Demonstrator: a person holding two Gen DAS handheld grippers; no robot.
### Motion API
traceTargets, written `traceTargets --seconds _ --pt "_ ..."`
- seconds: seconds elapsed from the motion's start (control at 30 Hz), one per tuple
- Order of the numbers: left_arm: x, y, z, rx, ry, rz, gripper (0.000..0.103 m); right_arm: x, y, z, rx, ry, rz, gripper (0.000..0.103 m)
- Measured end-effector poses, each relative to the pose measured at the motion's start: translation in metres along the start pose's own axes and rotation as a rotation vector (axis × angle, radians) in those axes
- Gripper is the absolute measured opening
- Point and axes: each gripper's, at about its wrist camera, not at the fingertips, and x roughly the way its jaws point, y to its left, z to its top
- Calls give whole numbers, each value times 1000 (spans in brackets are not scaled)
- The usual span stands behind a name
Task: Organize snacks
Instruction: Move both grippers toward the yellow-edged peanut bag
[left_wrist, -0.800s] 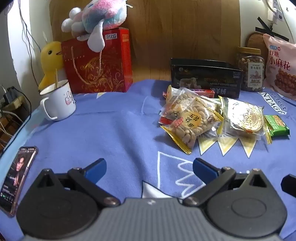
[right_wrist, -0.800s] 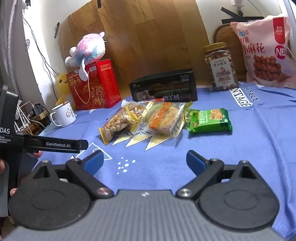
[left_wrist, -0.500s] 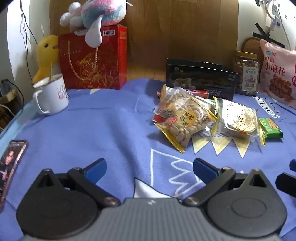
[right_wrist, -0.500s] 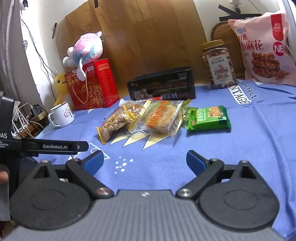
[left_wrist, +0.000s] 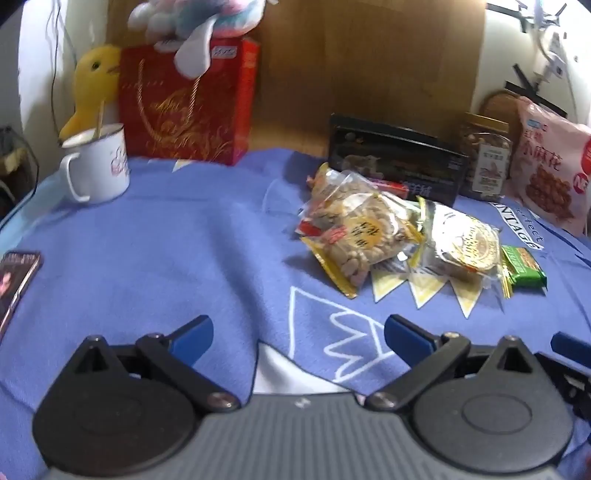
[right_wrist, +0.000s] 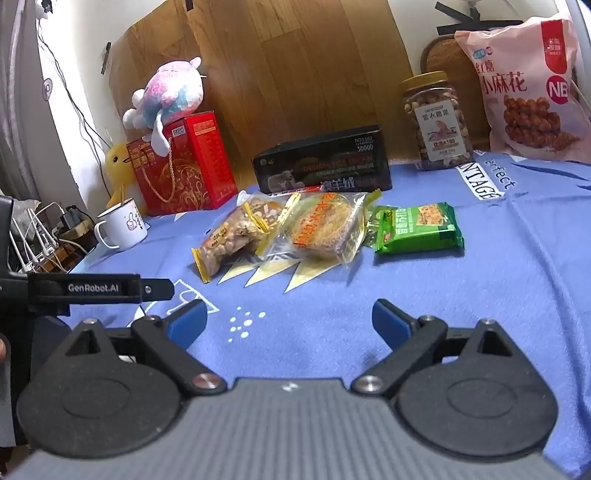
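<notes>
A pile of snack packets lies mid-table on the blue cloth: a peanut bag (left_wrist: 356, 240) (right_wrist: 231, 236), a round cake in clear wrap (left_wrist: 461, 242) (right_wrist: 321, 227), and a green bar (left_wrist: 524, 266) (right_wrist: 419, 229). A red wrapper (left_wrist: 314, 230) peeks from under the peanuts. My left gripper (left_wrist: 298, 332) is open and empty, well short and left of the pile. My right gripper (right_wrist: 290, 319) is open and empty, in front of the pile. Its blue fingertip (left_wrist: 569, 345) shows at the right edge of the left wrist view.
At the back stand a black box (right_wrist: 321, 166), a nut jar (right_wrist: 436, 122), a pink snack bag (right_wrist: 528, 88), a red gift bag (right_wrist: 184, 166) with a plush toy (right_wrist: 170, 92), and a white mug (left_wrist: 99, 166). A phone (left_wrist: 16, 280) lies at the left.
My left gripper has turned and drifted left, so the snacks and mug shifted right in its view. The right gripper has eased slightly closer to the pile. Both stay open.
</notes>
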Motion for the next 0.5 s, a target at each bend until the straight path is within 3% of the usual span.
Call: traceTargets --seconds 0.13,0.27,0.4,0.5 --pt "-3 6 -2 9 -53 23 100 0 1 -2 -3 3 4 98" --pt "-8 17 2 2 -101 0 100 2 5 -1 -18 5 10 95" --pt "-6 28 14 15 -104 -6 92 8 6 16 -73 12 45 78" --pt "1 40 25 -51 -70 -103 86 21 4 42 -78 19 94 64"
